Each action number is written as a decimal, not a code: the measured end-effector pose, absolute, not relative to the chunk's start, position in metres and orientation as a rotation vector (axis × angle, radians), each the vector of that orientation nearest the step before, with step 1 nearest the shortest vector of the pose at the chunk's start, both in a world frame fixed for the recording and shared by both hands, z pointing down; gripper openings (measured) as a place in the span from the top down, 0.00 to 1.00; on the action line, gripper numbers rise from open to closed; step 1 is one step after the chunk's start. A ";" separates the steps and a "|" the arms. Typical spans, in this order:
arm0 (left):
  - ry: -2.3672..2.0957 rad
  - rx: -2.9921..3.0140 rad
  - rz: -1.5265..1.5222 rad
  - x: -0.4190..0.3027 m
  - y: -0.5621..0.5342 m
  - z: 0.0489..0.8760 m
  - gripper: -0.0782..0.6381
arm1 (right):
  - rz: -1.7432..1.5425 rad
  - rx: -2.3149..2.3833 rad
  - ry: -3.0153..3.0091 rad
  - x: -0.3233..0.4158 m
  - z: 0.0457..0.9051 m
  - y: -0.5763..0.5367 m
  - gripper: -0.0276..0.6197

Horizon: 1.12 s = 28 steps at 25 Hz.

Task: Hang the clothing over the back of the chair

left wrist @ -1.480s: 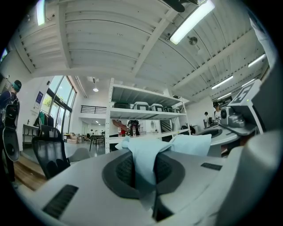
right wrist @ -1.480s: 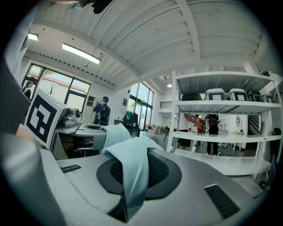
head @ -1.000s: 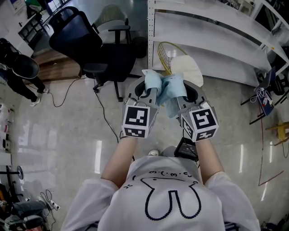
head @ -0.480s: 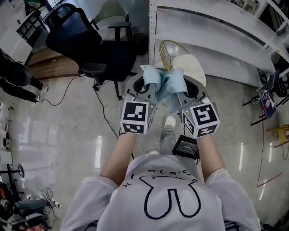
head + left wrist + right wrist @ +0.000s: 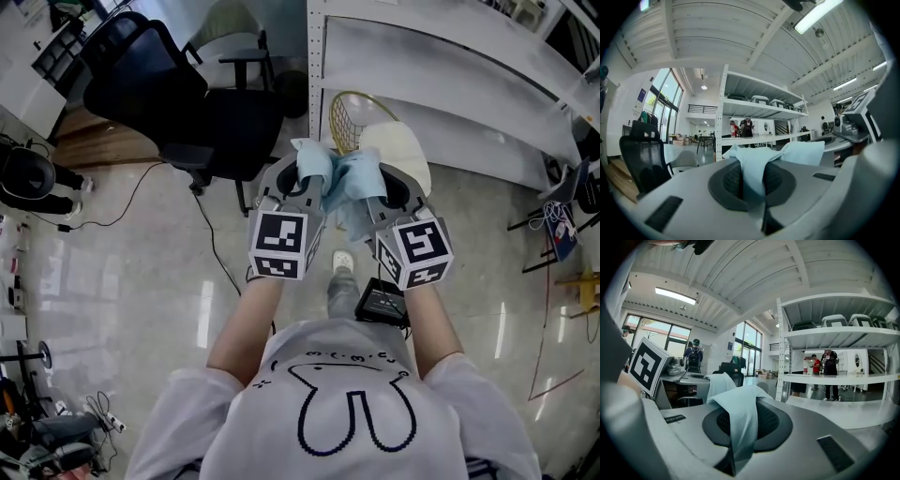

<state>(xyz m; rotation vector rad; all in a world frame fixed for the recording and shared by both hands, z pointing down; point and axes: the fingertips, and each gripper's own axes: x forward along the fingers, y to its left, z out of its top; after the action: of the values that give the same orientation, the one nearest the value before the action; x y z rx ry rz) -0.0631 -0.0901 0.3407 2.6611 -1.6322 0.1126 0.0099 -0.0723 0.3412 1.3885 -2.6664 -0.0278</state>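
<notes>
The left forearm [image 5: 246, 323] and right forearm [image 5: 433, 323] reached forward side by side, roughly level. The left gripper [image 5: 307, 183] and right gripper [image 5: 380, 187] were held near each other, marker cubes facing up. Each gripper's jaws were drawn narrow and pinched a fold of the light blue clothing [image 5: 339, 173]. It bunched between the two grippers in the air ahead of the person, a loose end draping below.

The black office chair [image 5: 159, 94] stood to the left, well apart from the clothing. Below lay a pale, glossy floor [image 5: 141, 281] with a dark cable [image 5: 211, 234] trailing across it. Straight ahead stood a white shelf unit [image 5: 450, 84], with a yellow wire basket [image 5: 349, 112] at its foot. Beside the basket was a cream rounded thing [image 5: 403, 150].
</notes>
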 end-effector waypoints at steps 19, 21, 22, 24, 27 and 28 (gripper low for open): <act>-1.808 2.421 0.202 -0.045 -0.257 0.378 0.86 | 0.016 1.259 -2.655 0.069 0.366 -0.259 0.92; -1.828 2.398 0.212 -0.045 -0.267 0.380 0.86 | 0.025 1.239 -2.655 0.072 0.371 -0.272 0.92; -1.836 2.388 0.217 -0.045 -0.272 0.382 0.86 | 0.029 1.232 -2.654 0.073 0.373 -0.278 0.92; -1.847 2.372 0.229 -0.046 -0.278 0.385 0.86 | 0.037 1.220 -2.647 0.074 0.380 -0.287 0.92; -1.846 2.354 0.246 -0.050 -0.285 0.391 0.86 | 0.053 1.200 -2.621 0.072 0.395 -0.298 0.92; -1.844 2.348 0.250 -0.052 -0.288 0.393 0.86 | 0.061 1.188 -2.605 0.071 0.402 -0.301 0.92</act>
<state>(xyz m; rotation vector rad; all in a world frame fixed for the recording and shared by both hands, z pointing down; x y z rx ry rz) -0.0520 -0.2878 0.3934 2.3479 -1.8439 0.2497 0.0709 -0.3010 0.4017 1.1878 -2.6048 0.0605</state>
